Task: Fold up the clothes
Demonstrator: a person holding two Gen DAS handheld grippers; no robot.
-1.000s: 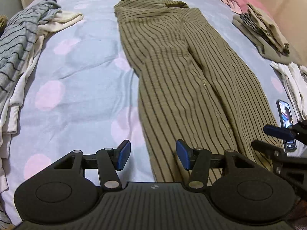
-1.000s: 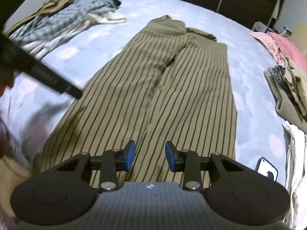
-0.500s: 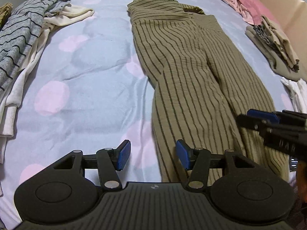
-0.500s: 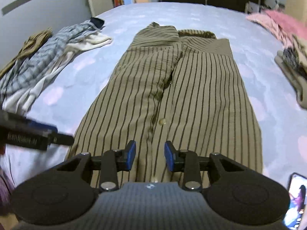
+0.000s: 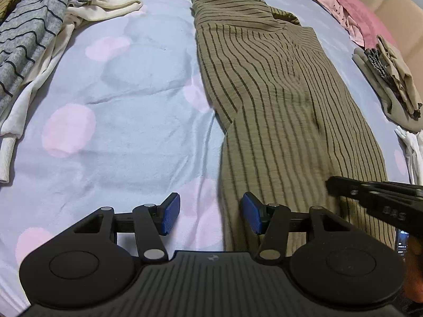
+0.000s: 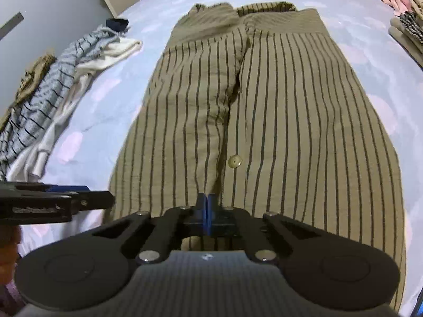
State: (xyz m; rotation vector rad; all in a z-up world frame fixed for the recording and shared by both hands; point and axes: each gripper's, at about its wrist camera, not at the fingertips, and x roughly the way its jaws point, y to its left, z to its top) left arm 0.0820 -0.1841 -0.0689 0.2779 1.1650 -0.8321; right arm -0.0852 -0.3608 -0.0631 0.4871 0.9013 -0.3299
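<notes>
Change: since half a second ago the right gripper (image 6: 205, 206) has gone from parted to pressed together at the shirt's near hem; the left gripper (image 5: 210, 216) has kept its wide gap.
Shirt: the olive striped shirt (image 6: 264, 111) lies lengthwise on the bed (image 5: 119, 132), collar end far, hem near, front edges meeting along the middle, one pale button (image 6: 234, 162) showing.
Right gripper: blue pads closed flat against each other just where the near edge of the placket fold reaches them; whether cloth is caught between them cannot be told.
Left gripper: jaws wide apart, holding nothing, low over the shirt's left near edge, one pad over cloth and the other over bedsheet.
Left of shirt: a grey striped garment (image 5: 23, 34) and a cream garment (image 5: 103, 8) heaped on the sheet, well apart from the shirt.
Right of shirt: a folded stack of tan clothes (image 5: 391, 79), pink fabric (image 5: 354, 13) beyond it, and a phone (image 5: 401, 240) at the near edge.
</notes>
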